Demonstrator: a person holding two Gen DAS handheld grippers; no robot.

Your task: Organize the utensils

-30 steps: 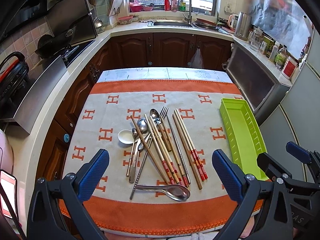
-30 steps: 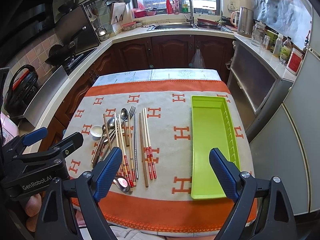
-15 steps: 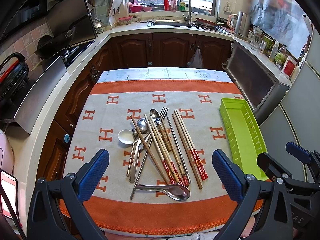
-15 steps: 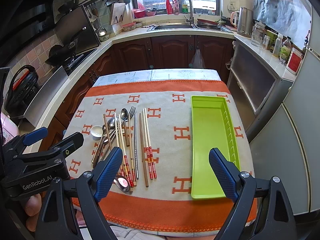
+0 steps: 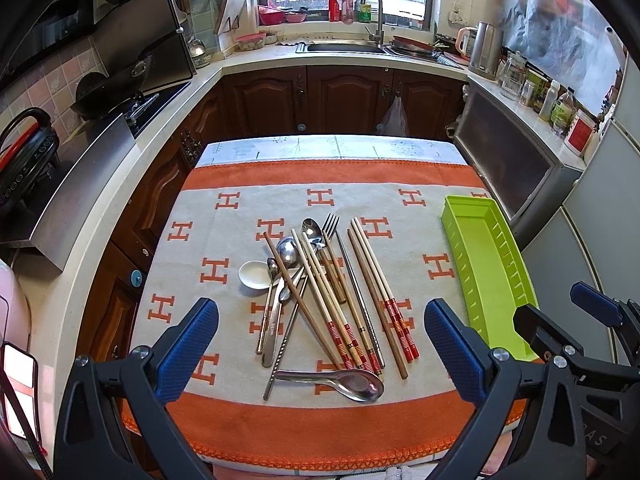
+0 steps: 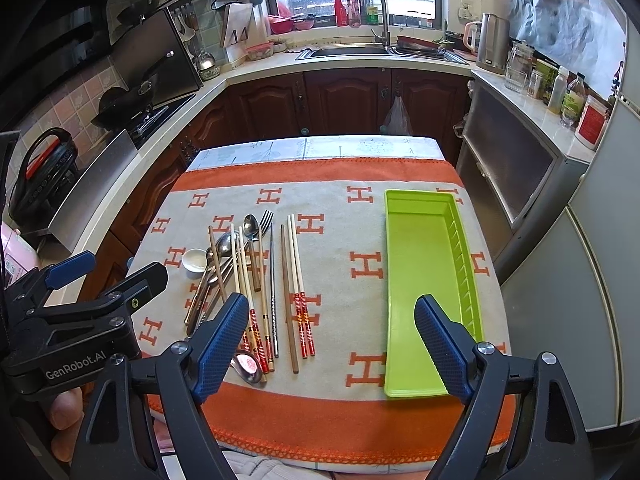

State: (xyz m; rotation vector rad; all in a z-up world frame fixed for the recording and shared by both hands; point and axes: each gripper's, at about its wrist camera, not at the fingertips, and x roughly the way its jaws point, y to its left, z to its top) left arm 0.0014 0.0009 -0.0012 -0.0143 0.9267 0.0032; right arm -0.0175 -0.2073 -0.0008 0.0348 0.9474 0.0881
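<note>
A pile of utensils lies mid-cloth: several wooden chopsticks (image 5: 362, 280) with red bands, metal spoons (image 5: 287, 253), a fork (image 5: 330, 226), a large metal spoon (image 5: 352, 384) lying crosswise at the near end, and a small white dish (image 5: 255, 274). An empty lime-green tray (image 5: 486, 264) lies to the right; in the right wrist view (image 6: 424, 280) it is straight ahead. My left gripper (image 5: 320, 348) is open and empty above the near edge, before the pile. My right gripper (image 6: 326, 346) is open and empty, between chopsticks (image 6: 296, 280) and tray.
The table carries an orange and beige cloth (image 5: 224, 240) with H marks. Kitchen counters, a stove (image 5: 132, 108) at left, a sink (image 5: 344, 46) at the back and a cabinet (image 5: 516, 168) at right surround it. The left gripper's body shows in the right wrist view (image 6: 76, 320).
</note>
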